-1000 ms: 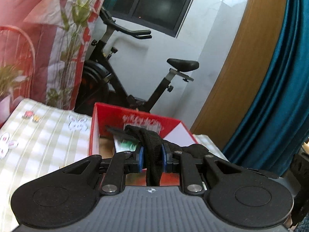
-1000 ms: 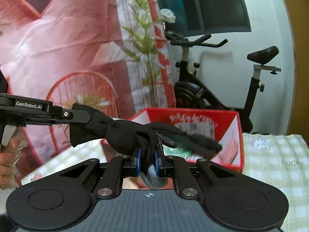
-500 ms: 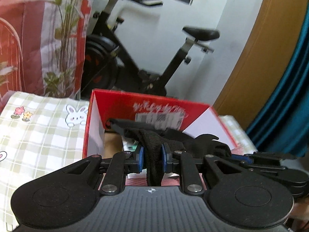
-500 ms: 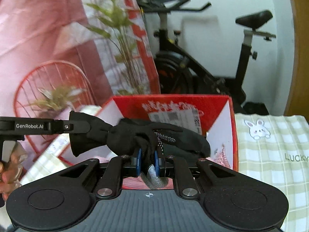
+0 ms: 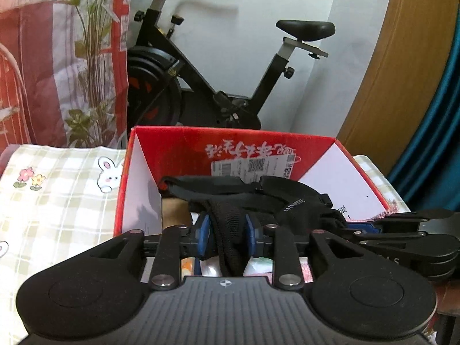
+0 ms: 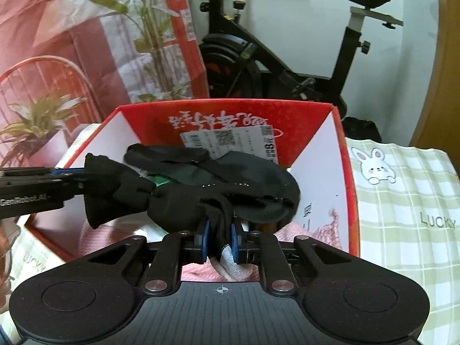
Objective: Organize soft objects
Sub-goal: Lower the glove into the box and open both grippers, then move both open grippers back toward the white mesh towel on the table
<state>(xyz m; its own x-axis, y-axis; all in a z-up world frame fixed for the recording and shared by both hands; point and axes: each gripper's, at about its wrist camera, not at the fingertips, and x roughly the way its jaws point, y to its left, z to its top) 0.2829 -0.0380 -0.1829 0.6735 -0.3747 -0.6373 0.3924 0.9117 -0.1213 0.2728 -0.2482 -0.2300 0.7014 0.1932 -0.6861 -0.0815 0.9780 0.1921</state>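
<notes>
Both hands have carried the black glove forward and down since the earlier frames, so the red cardboard box (image 5: 230, 149) now fills the middle of each view and the glove hangs over its open top rather than short of it. Behind everything stands a black exercise bike (image 5: 207, 80) against a white wall, with a pink and red printed curtain (image 5: 57, 57) to its left and a teal curtain (image 5: 442, 143) at the far right of the left wrist view. A pale green checked cloth with rabbit prints (image 6: 402, 215) covers the surface, and the box sits on it, its far wall bearing a white shipping label (image 6: 230, 141). Inside the box lie pink knitted fabric (image 6: 325, 235) and something green, partly hidden. The black glove (image 6: 207, 189) is stretched across the box between the two tools. The right tool (image 6: 220, 240) is clamped on the glove's cuff end, blue pads pressing black fabric and a grey-white band. The left tool (image 5: 227, 234) has just been opening its jaws: a black fold of the glove still runs between its blue pads, which now stand apart from it on both sides. In the right wrist view the left tool reaches in from the left edge at the glove's other end.
</notes>
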